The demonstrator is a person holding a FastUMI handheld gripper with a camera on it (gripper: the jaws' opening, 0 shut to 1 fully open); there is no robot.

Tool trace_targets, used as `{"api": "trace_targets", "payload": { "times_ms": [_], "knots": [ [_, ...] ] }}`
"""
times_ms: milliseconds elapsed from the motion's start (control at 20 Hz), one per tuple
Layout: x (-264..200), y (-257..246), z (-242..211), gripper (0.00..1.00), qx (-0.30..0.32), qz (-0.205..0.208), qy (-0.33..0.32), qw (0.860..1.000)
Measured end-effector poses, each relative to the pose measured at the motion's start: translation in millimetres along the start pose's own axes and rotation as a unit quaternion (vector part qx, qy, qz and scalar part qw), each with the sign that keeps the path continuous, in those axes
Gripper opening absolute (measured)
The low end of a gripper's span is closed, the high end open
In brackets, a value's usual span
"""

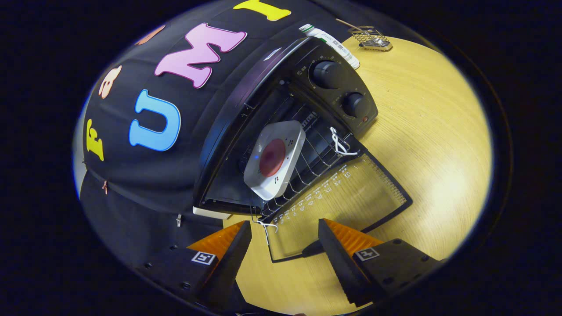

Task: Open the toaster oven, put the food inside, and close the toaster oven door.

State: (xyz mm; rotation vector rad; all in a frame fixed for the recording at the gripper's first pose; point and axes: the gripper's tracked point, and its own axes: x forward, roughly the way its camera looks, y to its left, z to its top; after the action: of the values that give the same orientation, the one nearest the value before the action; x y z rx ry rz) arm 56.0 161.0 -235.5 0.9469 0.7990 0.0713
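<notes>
Resting on the rack (307, 164) inside the open toaster oven (281, 127), the plated food (272, 157) lies beyond the spread tool (285, 239) over the lowered door (338, 206).

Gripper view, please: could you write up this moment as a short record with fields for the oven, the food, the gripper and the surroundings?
toaster oven: on a wooden table, door open and folded down flat
rack: wire, partly slid out over the door
food: red round item on a white square plate, resting on the rack
gripper: open, holding nothing, fingers straddling the door's front edge
behind oven: wire basket and white tube on the table
</notes>
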Motion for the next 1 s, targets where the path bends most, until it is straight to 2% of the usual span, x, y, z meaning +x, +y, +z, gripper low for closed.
{"api": "trace_targets", "payload": {
  "times_ms": [200, 400, 500, 650, 750, 1000],
  "knots": [
    [-21, -14, -4, 0.98, -0.045, -0.029, -0.007, 0.999],
    [-43, -32, -15, 0.99, -0.136, -0.067, -0.017, 0.988],
    [-48, -41, -24, 0.99, -0.191, -0.089, -0.012, 0.978],
    [-51, -62, -39, 0.99, -0.275, -0.133, 0.014, 0.952],
    [-48, -65, -44, 0.99, -0.304, -0.142, 0.012, 0.942],
    [-33, -83, -51, 0.99, -0.361, -0.192, 0.021, 0.913]
  ]
}}
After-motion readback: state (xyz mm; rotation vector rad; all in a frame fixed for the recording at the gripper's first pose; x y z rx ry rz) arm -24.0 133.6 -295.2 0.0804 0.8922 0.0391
